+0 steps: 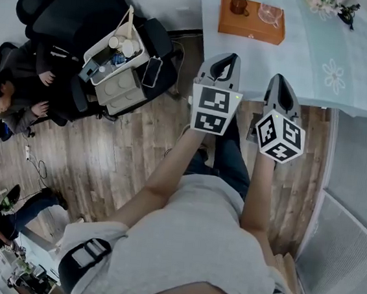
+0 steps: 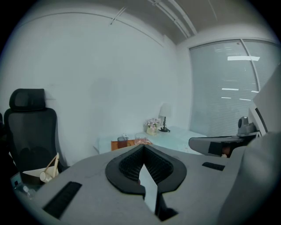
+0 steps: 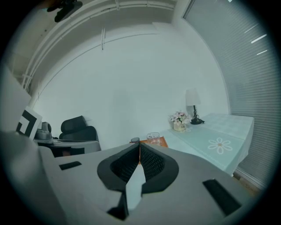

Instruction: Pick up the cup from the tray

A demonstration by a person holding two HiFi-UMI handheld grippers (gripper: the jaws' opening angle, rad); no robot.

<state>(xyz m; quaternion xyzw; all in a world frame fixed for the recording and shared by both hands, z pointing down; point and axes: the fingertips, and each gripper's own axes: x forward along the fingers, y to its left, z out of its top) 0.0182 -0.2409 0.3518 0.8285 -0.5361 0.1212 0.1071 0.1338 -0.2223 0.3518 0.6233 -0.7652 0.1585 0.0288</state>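
Where the wood floor [image 1: 123, 163] runs up to the blinds, a table [image 1: 309, 65] under a pale cloth with a printed daisy takes up the far side. Black office chair [image 1: 68, 7] off to the left, with a white basket [image 1: 118, 58] of odds and ends on its seat. Person in a grey shirt stands on the floor facing the table, both arms out.

Orange tray [image 1: 248, 29] lies on the table's left part, flat, well apart from both tools.

Left gripper [image 1: 227, 57]: jaws pressed together at the tips, nothing between them, pointing toward the tray. Right gripper [image 1: 279, 78]: jaws likewise closed tip to tip, empty, held beside the left one. In the head view both sit at the table's near edge, short of the tray.

On the tray: clear glass cup [image 1: 270, 15] toward its right end, dark cup [image 1: 238, 5] with a handle to its left; the two stand upright, close but not touching. Neither is touched by a tool.

Small pot of pale flowers [image 3: 179, 119] and a little lamp [image 3: 192, 105] stand at the table's far end.
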